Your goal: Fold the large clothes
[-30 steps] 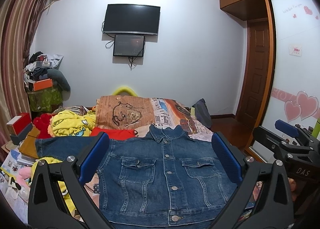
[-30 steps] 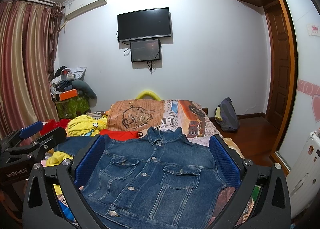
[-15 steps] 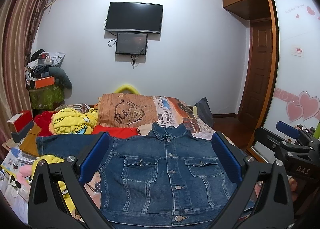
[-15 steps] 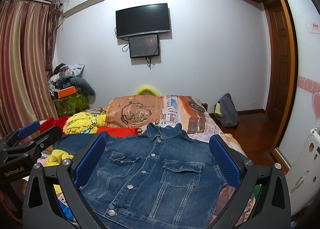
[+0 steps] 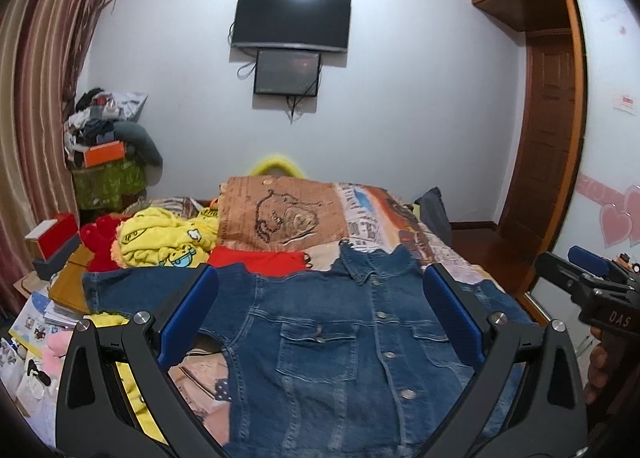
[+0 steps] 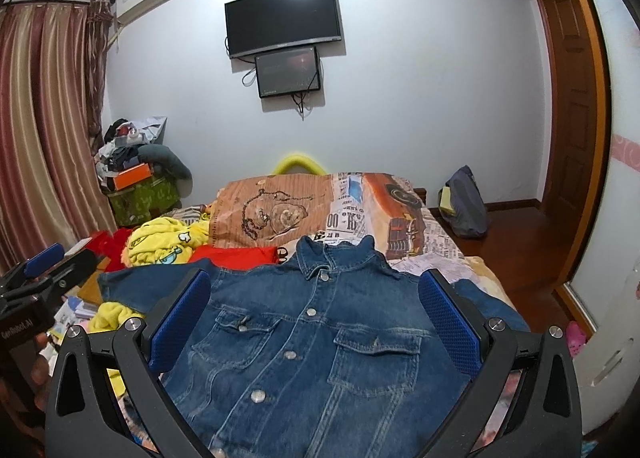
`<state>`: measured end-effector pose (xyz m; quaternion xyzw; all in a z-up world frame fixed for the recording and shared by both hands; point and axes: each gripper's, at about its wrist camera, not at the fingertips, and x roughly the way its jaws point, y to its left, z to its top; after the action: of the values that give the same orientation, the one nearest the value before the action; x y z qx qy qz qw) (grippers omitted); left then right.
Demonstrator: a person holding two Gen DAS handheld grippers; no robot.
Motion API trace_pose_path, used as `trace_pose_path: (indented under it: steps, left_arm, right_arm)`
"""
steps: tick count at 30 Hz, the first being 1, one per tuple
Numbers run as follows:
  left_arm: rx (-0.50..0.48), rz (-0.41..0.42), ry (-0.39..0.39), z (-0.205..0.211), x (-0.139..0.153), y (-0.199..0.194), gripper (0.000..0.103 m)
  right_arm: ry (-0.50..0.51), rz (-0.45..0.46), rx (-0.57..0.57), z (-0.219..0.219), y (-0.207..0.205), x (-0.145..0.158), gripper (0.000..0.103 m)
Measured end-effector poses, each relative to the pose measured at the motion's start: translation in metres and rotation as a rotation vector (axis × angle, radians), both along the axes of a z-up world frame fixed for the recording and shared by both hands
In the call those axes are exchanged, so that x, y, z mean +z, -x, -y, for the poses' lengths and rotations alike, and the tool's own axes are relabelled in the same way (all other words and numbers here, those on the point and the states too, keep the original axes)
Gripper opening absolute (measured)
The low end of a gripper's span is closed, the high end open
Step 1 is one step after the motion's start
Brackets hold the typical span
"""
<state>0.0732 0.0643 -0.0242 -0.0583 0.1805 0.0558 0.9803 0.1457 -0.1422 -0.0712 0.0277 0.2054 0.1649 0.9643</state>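
Observation:
A blue denim jacket (image 5: pixel 332 338) lies flat and buttoned on the bed, collar away from me, one sleeve stretched out to the left. It also shows in the right wrist view (image 6: pixel 316 342). My left gripper (image 5: pixel 320 298) is open and empty, held above the jacket's chest. My right gripper (image 6: pixel 316 298) is open and empty too, above the jacket's front. Each gripper shows at the edge of the other's view: the right one (image 5: pixel 592 282) and the left one (image 6: pixel 40 278).
A patterned bedspread (image 5: pixel 380 218) covers the bed. Yellow (image 5: pixel 160 238) and red clothes (image 5: pixel 256 260) lie beyond the left sleeve. Books and boxes (image 5: pixel 52 242) crowd the left side. A dark bag (image 6: pixel 466 202) sits on the floor at right, near the wooden door (image 6: pixel 576 98).
Both grippers have tilted and shifted slightly, so the jacket sits a little lower and nearer in both views. The jacket itself has not moved and both grippers stay open.

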Motion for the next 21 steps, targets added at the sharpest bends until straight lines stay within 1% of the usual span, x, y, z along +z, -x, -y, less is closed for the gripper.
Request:
trace_pose_path:
  steps: [3, 8, 10, 12, 16, 17, 18, 20, 21]
  left_arm:
    - [0.036, -0.022, 0.018, -0.03, -0.001, -0.021, 0.103]
    - [0.102, -0.088, 0.06, -0.093, -0.009, -0.057, 0.103]
    - [0.116, -0.117, 0.087, -0.118, -0.015, -0.071, 0.103]
    - [0.143, -0.166, 0.126, -0.148, -0.026, -0.086, 0.103]
    - [0.155, -0.269, 0.219, -0.2, -0.059, -0.107, 0.103]
    - [0.164, -0.303, 0.263, -0.216, -0.073, -0.112, 0.103]
    - [0.163, -0.327, 0.293, -0.228, -0.083, -0.116, 0.103]
    - [0.168, -0.386, 0.363, -0.25, -0.109, -0.121, 0.103]
    - [0.175, -0.405, 0.383, -0.257, -0.119, -0.121, 0.103]
  right_arm:
    - [0.008, -0.02, 0.006, -0.004, -0.025, -0.003, 0.103]
    - [0.028, -0.042, 0.023, -0.011, -0.059, -0.008, 0.103]
    - [0.028, -0.073, 0.035, -0.016, -0.077, -0.013, 0.103]
    - [0.022, -0.114, 0.049, -0.018, -0.094, -0.02, 0.103]
    - [0.051, -0.209, 0.066, -0.03, -0.123, -0.045, 0.103]
    - [0.068, -0.252, 0.069, -0.035, -0.131, -0.057, 0.103]
    - [0.075, -0.273, 0.07, -0.035, -0.135, -0.062, 0.103]
    - [0.088, -0.331, 0.073, -0.039, -0.143, -0.083, 0.103]
    - [0.093, -0.353, 0.071, -0.04, -0.147, -0.089, 0.103]
